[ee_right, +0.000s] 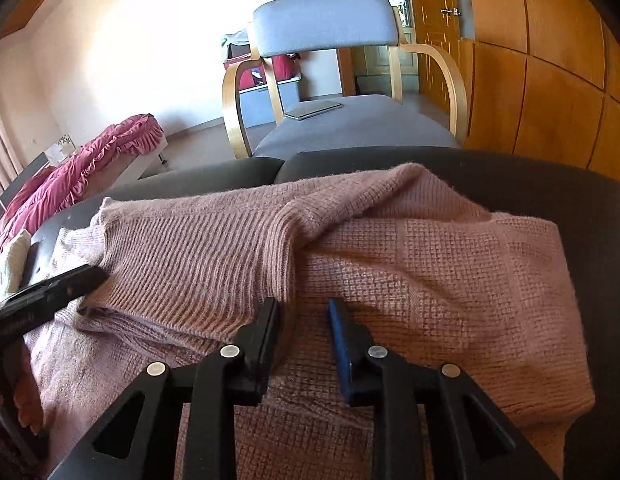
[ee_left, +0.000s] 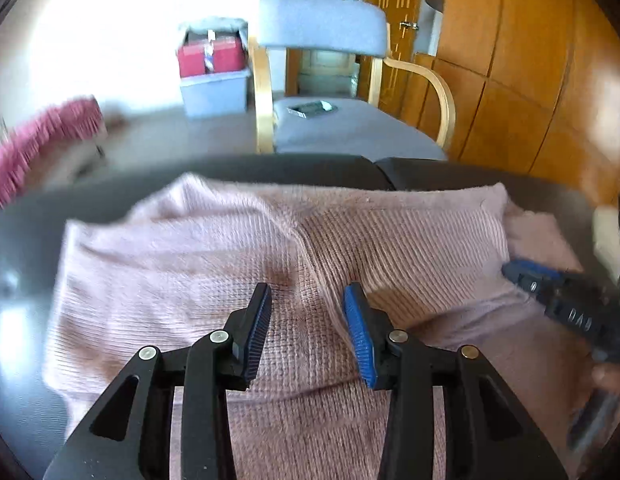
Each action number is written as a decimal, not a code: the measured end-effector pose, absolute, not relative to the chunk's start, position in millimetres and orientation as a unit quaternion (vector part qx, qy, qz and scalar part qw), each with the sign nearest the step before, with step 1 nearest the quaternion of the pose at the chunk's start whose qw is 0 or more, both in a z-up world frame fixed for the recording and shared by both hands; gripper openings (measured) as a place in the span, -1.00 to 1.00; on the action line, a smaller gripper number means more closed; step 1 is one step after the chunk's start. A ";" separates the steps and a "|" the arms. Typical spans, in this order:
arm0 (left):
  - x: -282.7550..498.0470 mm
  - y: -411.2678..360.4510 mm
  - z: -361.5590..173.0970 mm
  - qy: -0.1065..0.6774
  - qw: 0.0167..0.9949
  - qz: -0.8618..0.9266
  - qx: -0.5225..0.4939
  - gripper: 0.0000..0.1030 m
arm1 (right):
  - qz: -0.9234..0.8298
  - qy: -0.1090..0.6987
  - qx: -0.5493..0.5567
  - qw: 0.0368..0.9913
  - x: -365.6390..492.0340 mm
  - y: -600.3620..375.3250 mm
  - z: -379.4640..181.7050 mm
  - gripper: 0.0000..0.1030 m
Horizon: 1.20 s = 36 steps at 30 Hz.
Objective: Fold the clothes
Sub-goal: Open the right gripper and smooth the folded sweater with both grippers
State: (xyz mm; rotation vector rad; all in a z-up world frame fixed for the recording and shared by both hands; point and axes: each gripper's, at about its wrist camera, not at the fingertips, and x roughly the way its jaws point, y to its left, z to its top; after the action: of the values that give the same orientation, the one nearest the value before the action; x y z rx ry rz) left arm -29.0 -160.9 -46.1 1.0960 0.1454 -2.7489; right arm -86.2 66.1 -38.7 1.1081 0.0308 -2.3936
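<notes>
Sweater (ee_right: 390, 264) pink knit, folded; both tongs open; no legible writing.

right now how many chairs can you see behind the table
1: a grey-cushioned armchair with bent-wood arms stands just beyond the dark table that holds the pink sweater. Others may be out of frame.

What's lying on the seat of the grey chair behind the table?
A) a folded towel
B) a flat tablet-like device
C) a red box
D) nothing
B: in the right wrist view a thin, flat, rectangular tablet-like device lies on the seat of the grey upholstered chair with bent-wood arms, beyond the pink knitted sweater on the dark table.
</notes>
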 end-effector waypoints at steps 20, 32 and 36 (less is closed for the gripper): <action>-38.7 -210.2 -71.0 0.096 0.096 -0.915 0.380 0.16 | -0.887 0.037 0.348 0.299 -71.0 31.2 -4.9 -0.61; -46.4 -238.0 -74.6 0.107 0.088 -0.914 0.381 0.18 | -0.872 0.047 0.399 0.279 -85.1 38.0 -40.5 -0.66; -49.6 -251.8 -76.6 0.118 0.082 -0.913 0.382 0.19 | -0.875 0.040 0.396 0.277 -83.1 39.7 -43.8 -0.66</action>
State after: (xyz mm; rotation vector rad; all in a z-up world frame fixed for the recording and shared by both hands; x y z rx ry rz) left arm -49.6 -251.8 -76.6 1.1405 0.3524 -2.7275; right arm -83.1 39.7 -43.8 1.0643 0.1079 -2.3487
